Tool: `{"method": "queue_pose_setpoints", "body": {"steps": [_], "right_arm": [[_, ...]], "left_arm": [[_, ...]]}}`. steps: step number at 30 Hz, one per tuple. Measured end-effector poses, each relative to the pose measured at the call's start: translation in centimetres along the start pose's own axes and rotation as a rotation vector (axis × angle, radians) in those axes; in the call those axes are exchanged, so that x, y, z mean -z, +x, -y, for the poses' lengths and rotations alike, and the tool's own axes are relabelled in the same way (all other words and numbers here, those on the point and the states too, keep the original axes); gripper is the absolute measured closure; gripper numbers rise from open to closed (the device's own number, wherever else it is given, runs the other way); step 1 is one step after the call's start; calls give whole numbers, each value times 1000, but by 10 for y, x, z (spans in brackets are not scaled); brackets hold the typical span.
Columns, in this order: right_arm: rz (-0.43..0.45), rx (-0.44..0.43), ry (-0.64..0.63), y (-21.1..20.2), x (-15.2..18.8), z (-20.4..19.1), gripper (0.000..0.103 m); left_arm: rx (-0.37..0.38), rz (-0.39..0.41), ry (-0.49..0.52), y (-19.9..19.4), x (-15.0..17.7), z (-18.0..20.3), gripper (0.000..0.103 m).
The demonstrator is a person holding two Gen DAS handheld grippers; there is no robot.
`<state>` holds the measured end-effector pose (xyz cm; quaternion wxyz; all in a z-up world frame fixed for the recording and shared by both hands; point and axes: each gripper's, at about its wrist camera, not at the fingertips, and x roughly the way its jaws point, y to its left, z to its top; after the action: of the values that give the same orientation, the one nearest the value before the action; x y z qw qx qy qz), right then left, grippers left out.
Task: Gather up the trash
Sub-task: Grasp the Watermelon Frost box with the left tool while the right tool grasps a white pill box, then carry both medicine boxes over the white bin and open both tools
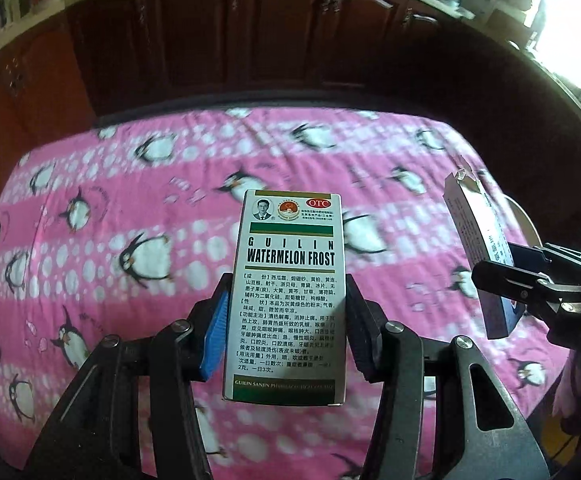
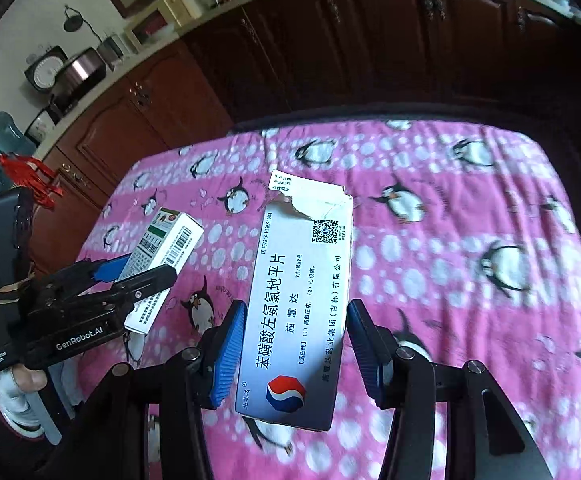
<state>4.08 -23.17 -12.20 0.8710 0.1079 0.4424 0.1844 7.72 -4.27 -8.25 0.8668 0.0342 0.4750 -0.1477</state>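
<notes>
surface: table under pink penguin-print cloth (image 1: 130,208) | cloth: wrinkled, covers the top | edge: dark wood cabinets (image 1: 194,40) behind

"WATERMELON FROST", "OTC" on box (image 1: 286,300)

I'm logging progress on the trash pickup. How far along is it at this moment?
Done: both boxes are picked up; no other trash shows on the penguin cloth. In hand: the left gripper is clamped on the green-and-white box, and the right gripper on the torn white box, both held above the cloth. Left: dropping them in a bin, which neither view clearly shows.
</notes>
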Motion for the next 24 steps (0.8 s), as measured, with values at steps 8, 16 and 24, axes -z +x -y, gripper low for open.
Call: {"method": "queue_pose_setpoints", "body": {"steps": [8,16,24], "right_arm": [[73,41,62,-50,14,39,53],[131,84,134,-94,31,82,53],[163,139,205,-126,46,122,53]], "left_arm": [[39,29,86,-11,-15,55,54],[94,46,172,-14,-20,112,54],[147,42,249,-7,-23,170,54]]}}
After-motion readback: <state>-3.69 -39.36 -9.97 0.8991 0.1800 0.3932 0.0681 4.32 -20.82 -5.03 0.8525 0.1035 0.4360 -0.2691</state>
